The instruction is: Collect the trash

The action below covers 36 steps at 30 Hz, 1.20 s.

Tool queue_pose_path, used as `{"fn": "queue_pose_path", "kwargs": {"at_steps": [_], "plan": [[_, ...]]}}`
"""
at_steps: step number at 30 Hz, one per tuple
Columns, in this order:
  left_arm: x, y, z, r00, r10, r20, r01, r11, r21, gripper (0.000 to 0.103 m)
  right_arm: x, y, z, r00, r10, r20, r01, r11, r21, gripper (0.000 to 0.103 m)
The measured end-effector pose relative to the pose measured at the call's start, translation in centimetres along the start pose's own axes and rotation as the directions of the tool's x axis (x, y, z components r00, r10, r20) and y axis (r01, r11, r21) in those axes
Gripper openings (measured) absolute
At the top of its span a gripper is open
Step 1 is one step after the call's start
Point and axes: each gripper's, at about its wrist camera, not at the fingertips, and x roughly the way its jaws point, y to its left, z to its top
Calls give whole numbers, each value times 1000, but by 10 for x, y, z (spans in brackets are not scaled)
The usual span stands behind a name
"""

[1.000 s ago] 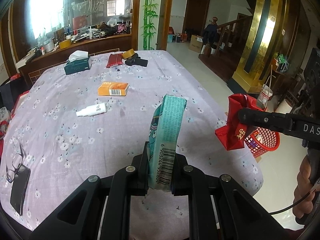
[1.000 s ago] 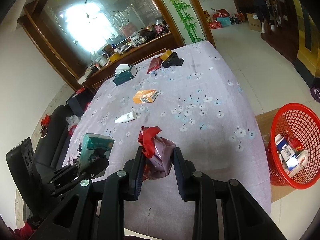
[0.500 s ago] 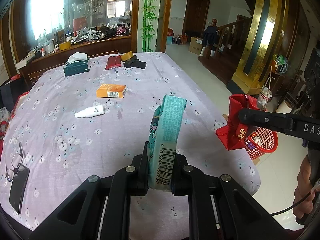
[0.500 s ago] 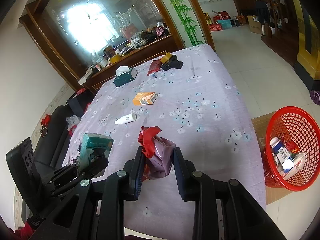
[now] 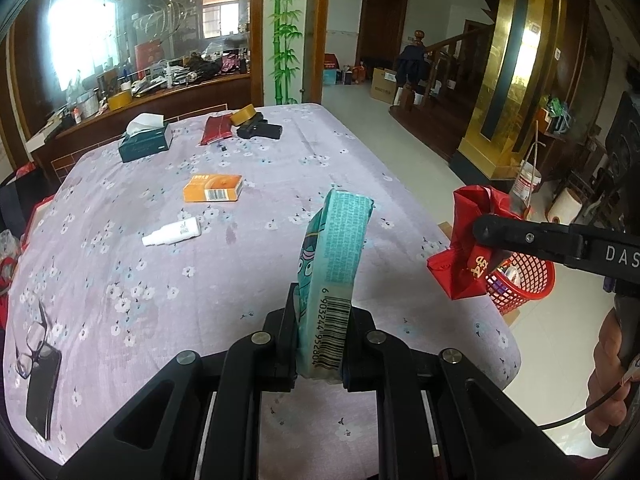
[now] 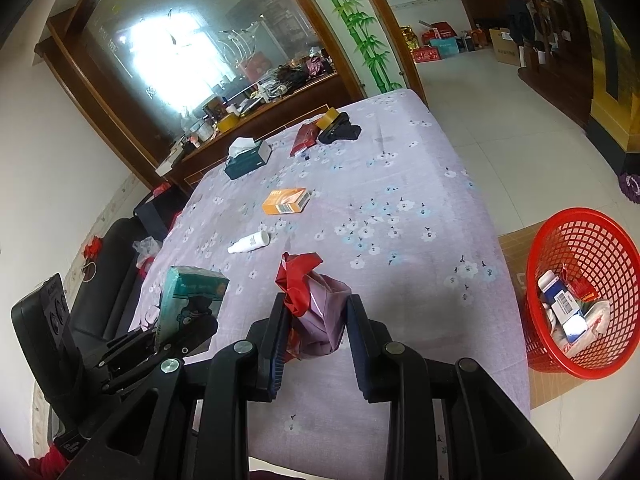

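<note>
We hold a teal pack (image 5: 334, 264) upright in the left tongs (image 5: 322, 344), clamped at its barcode end; it looks light and soft. The right tongs (image 6: 316, 320) pinch a crumpled red wrapper (image 6: 310, 296), limp and crushable, best gripped mid-bulk. The red basket (image 6: 580, 292) stands on the floor, well right of both.

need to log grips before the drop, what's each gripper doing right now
left gripper: closed on the flat teal paper packet with a barcode
right gripper: closed on the crumpled red and mauve foil wrapper
</note>
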Motion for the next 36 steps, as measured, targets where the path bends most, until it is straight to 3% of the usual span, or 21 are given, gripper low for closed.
{"fn": "queue_pose_path", "kwargs": {"at_steps": [27,36], "plan": [[22,-41,14,999,-49,-21,51,993,105,14,-25,-42,1,998,-39,54,34,995,92,31],[34,-74,27,995,-99,-30,102,981,167,14,-47,-77,2,991,-96,89,80,982,169,31]]}}
